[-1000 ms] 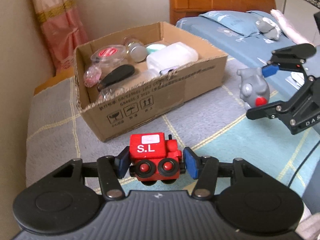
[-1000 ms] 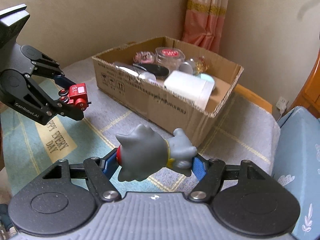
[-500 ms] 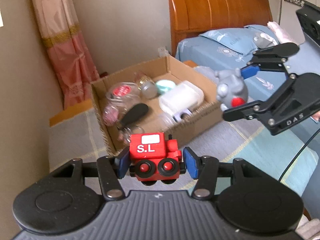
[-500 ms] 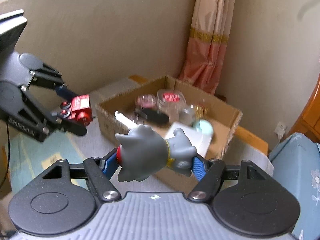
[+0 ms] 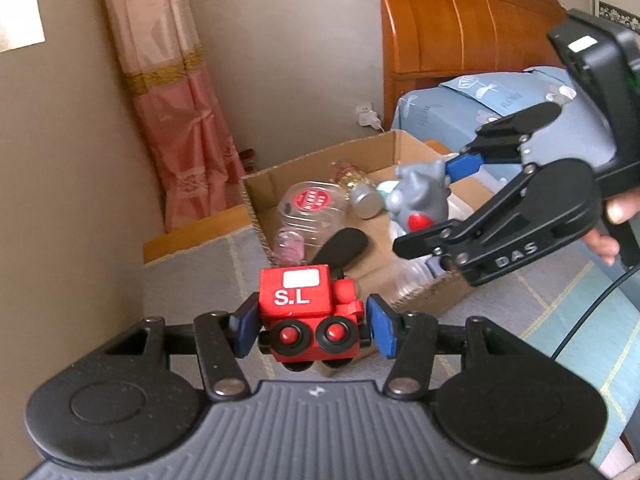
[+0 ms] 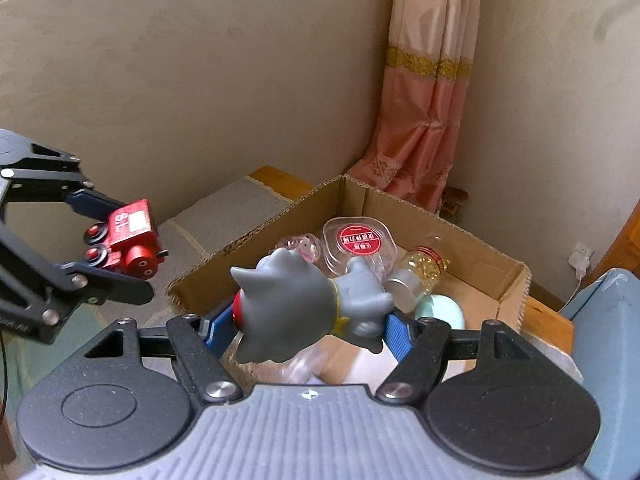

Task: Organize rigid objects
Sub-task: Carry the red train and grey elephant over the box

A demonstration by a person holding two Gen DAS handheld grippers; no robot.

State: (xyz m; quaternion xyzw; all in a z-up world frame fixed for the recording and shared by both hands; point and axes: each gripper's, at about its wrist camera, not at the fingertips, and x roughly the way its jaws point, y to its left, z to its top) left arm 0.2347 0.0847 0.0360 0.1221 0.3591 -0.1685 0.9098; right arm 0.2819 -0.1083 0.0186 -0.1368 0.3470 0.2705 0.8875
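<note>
My left gripper [image 5: 310, 330] is shut on a red toy train [image 5: 306, 312] marked "S.L", held in the air just before the near wall of the cardboard box [image 5: 320, 156]. It also shows in the right wrist view [image 6: 130, 246], left of the box [image 6: 476, 240]. My right gripper [image 6: 304, 326] is shut on a grey toy figure [image 6: 296, 304] with a red nose and holds it above the box's open top. In the left wrist view the figure [image 5: 420, 198] hangs over the box interior.
The box holds a clear red-labelled container [image 6: 358, 242], a pink object [image 6: 300, 246], a jar of gold beads [image 6: 424, 262], a mint lid [image 6: 440, 312], a black object [image 5: 340, 246]. A grey checked cloth [image 5: 192, 276], curtain [image 5: 176, 120] and blue bed [image 5: 500, 100] surround it.
Both grippers have risen and moved toward the box. The right gripper has carried the grey figure over the box opening; the left holds the train close before the box wall.
</note>
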